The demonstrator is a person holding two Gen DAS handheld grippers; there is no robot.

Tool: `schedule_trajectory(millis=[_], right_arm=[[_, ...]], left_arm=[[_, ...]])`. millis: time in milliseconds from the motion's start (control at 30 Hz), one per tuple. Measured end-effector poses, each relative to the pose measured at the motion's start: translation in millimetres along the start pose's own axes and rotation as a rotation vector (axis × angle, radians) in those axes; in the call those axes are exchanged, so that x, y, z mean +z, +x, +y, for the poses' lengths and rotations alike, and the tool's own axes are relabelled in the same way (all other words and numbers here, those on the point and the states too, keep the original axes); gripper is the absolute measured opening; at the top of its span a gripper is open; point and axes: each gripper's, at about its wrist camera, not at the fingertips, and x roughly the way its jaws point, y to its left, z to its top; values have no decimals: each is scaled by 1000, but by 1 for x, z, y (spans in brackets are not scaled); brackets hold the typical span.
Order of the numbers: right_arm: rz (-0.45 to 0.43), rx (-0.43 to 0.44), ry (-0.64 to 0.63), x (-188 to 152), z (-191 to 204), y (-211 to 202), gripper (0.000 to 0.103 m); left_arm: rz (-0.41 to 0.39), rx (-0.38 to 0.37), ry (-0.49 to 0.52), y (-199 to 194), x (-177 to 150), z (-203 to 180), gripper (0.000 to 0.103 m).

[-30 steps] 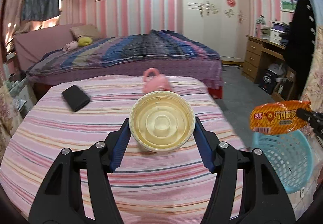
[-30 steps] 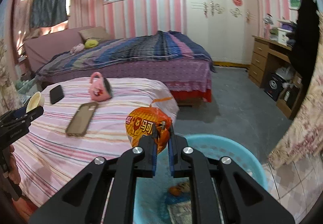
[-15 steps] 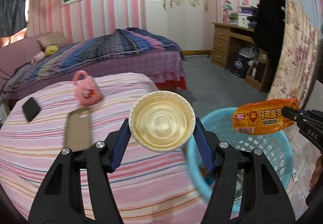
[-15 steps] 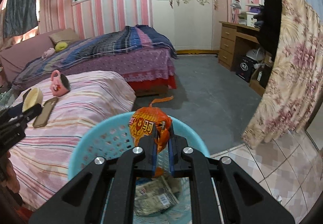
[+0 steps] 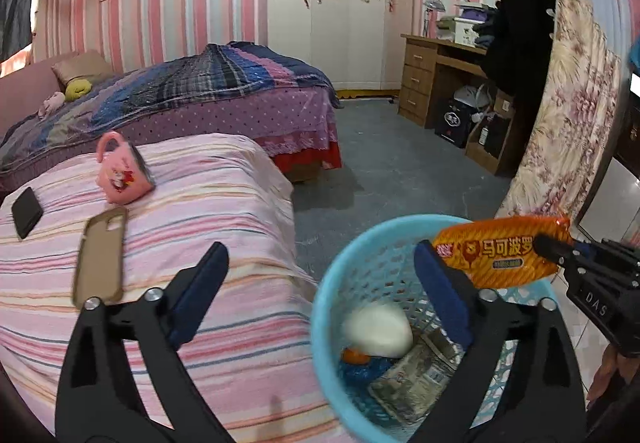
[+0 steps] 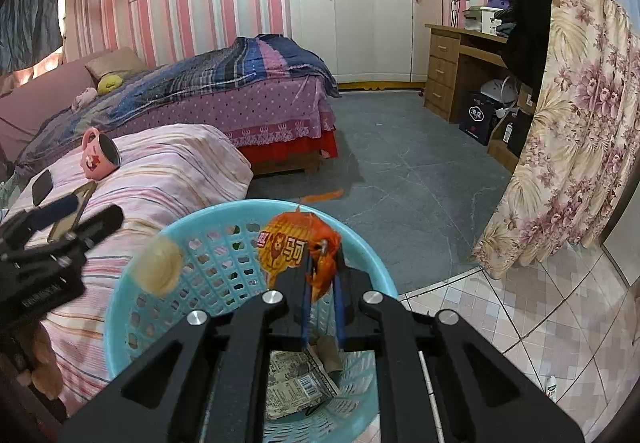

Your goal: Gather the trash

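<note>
My left gripper [image 5: 320, 263] is open and empty above the light blue trash basket [image 5: 332, 283]. The pale plastic cup [image 5: 378, 329] is blurred, falling inside the basket; it also shows in the right wrist view [image 6: 160, 269] at the basket's left rim [image 6: 132, 275]. My right gripper [image 6: 322, 263] is shut on an orange snack wrapper [image 6: 288, 243] and holds it over the basket. In the left wrist view the wrapper [image 5: 500, 251] hangs above the basket's right side, with my right gripper [image 5: 548, 247] behind it. Paper trash [image 6: 296, 383] lies on the basket's bottom.
A pink-striped bed [image 5: 200, 223] lies left of the basket, with a pink mug [image 5: 122, 171], a phone case [image 5: 100, 255] and a black phone [image 5: 26, 211] on it. A floral curtain [image 6: 568, 147] hangs at the right. A wooden desk [image 6: 460, 63] stands behind.
My left gripper opened and let go of the cup, which now drops into the basket. Both grippers moved right, over the basket. The right gripper still holds the wrapper.
</note>
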Motion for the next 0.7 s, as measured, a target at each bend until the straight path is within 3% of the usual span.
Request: schedule_trajectory(millis=[100, 167, 200, 233, 267, 333, 400, 600, 700], right_arm=[[6, -21, -17, 0, 7, 3, 11], [18, -32, -18, 0, 13, 7, 17], [16, -42, -20, 0, 16, 7, 38], [11, -45, -23, 1, 19, 7, 65], [7, -48, -25, 1, 22, 7, 72], [-5, -53, -32, 2, 30, 4, 72], [-22, -54, -34, 2, 37, 2, 84], [-96, -23, -42, -2, 80, -22, 98], [-100, -10, -49, -3, 96, -29, 98]], left_arm=[[-23, 35, -6, -13, 0, 20, 95], [-30, 54, -19, -22, -2, 34, 96], [-33, 64, -25, -26, -3, 42, 96], [-38, 80, -30, -33, -5, 51, 97], [-44, 98, -34, -41, -7, 60, 97], [-57, 139, -44, -58, -12, 81, 97], [-65, 169, -52, -74, -17, 99, 97], [-70, 252, -105, -121, -40, 157, 97], [-73, 289, -124, -139, -53, 178, 98]])
